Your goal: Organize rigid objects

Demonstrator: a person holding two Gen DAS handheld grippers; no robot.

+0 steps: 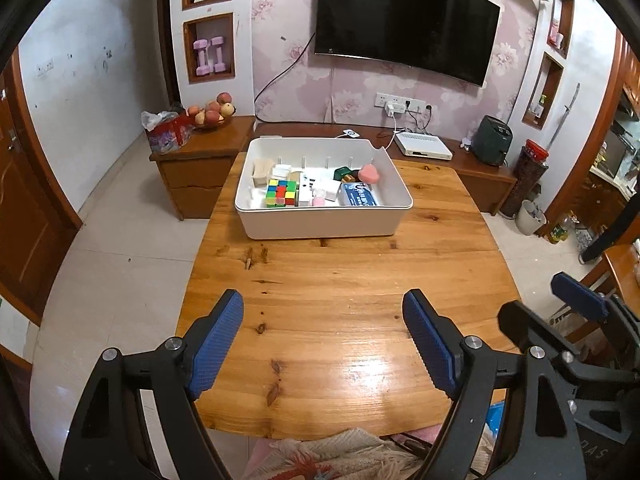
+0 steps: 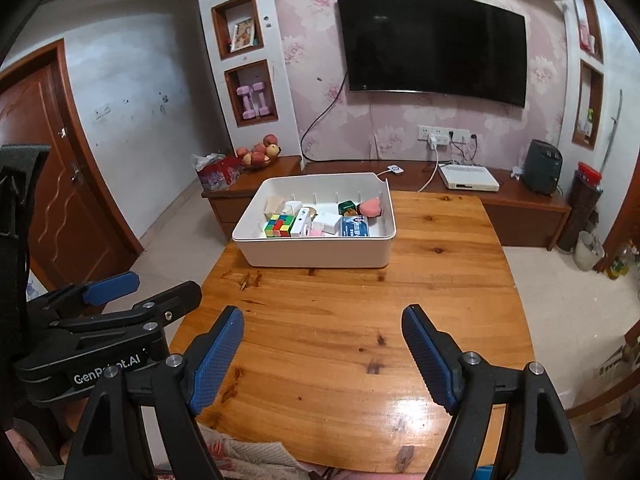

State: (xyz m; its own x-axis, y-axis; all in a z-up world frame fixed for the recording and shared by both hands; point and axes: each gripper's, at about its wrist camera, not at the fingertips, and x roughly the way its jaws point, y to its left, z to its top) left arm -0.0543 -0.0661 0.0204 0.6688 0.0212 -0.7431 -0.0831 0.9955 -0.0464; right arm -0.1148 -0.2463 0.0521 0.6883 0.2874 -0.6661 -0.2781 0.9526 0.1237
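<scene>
Two blue-padded fingers of the left gripper (image 1: 323,344) stand wide apart in the left wrist view, tilted down over the near part of the wooden table (image 1: 348,280), with nothing between them. At the right edge of this view the right gripper (image 1: 568,312) shows only in part; its far finger is cut by its own black frame. The white bin (image 1: 324,222) sits at the far end of the table, its long side running left to right. Inside lie a colour cube (image 1: 282,193), a pink heart-shaped piece (image 1: 369,173) and a blue box (image 1: 359,195); the small white things between them are hard to make out.

In the right wrist view the right gripper (image 2: 323,354) also points down at bare wood, spread and empty. The left gripper (image 2: 120,300) lies at the left, partly hidden. The bin (image 2: 316,254) is far ahead, slightly left, the cube (image 2: 279,226) at its left end.
</scene>
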